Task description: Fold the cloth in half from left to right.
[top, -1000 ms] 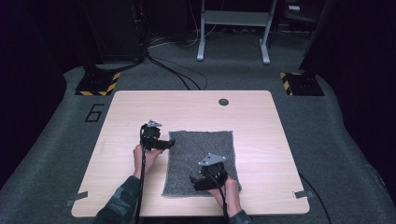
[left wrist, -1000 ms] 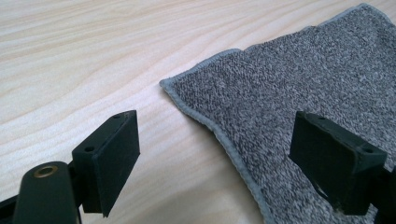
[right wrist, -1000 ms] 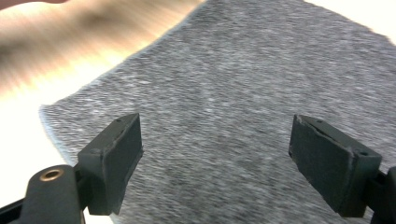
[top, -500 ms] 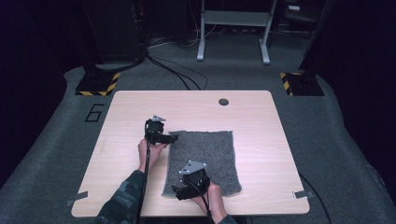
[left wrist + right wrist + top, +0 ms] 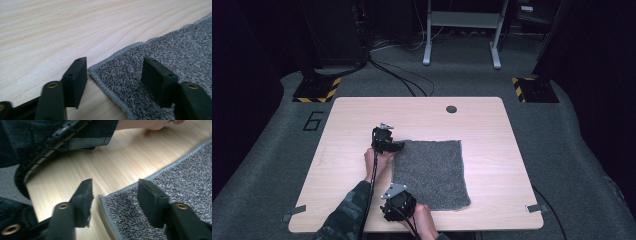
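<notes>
Pale wood table (image 5: 492, 125) under a dark room, with a grey cloth (image 5: 432, 172) lying flat near its middle. Nearest, right gripper (image 5: 398, 204) at the cloth's near left corner, jaws just closing yet not pressing, corner between them. Farther off, left gripper (image 5: 387, 142) at the far left corner, closing the same way, not pinching.

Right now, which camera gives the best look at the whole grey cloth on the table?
The high view: the grey cloth lies flat there with all four edges visible. The left gripper view shows one stitched corner between the left claw, and the right gripper view another corner between the right claw.
</notes>
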The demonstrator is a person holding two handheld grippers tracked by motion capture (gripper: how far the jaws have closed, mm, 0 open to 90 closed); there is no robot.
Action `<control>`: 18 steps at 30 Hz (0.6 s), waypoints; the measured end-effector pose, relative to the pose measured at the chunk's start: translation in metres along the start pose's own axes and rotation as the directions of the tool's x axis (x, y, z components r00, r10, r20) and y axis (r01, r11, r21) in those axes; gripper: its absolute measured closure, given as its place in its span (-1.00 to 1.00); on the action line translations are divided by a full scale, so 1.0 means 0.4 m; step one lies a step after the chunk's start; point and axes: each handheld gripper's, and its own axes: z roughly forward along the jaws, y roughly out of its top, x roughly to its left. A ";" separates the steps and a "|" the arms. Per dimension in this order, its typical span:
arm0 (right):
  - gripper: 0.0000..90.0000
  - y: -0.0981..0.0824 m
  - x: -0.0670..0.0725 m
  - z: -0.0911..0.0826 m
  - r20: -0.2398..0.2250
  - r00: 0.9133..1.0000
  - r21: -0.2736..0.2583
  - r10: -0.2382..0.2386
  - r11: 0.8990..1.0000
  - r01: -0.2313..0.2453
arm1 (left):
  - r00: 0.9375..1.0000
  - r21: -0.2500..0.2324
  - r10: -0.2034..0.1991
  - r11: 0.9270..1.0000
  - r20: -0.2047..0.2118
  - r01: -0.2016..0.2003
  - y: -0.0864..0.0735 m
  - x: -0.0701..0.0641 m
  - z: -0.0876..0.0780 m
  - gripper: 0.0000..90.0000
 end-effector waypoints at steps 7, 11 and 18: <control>0.37 -0.009 -0.005 0.016 0.014 1.000 0.009 0.006 1.000 -0.006 | 1.000 -0.010 0.020 1.000 -0.022 -0.021 -0.003 0.000 0.002 0.12; 0.51 -0.012 -0.004 0.016 0.005 1.000 0.005 0.012 1.000 -0.012 | 0.997 -0.011 0.059 0.998 -0.047 -0.060 -0.008 -0.010 0.002 0.26; 0.76 -0.021 -0.004 0.013 -0.002 1.000 -0.005 0.001 1.000 -0.001 | 0.993 -0.013 0.100 0.995 -0.062 -0.101 -0.011 -0.020 0.003 0.58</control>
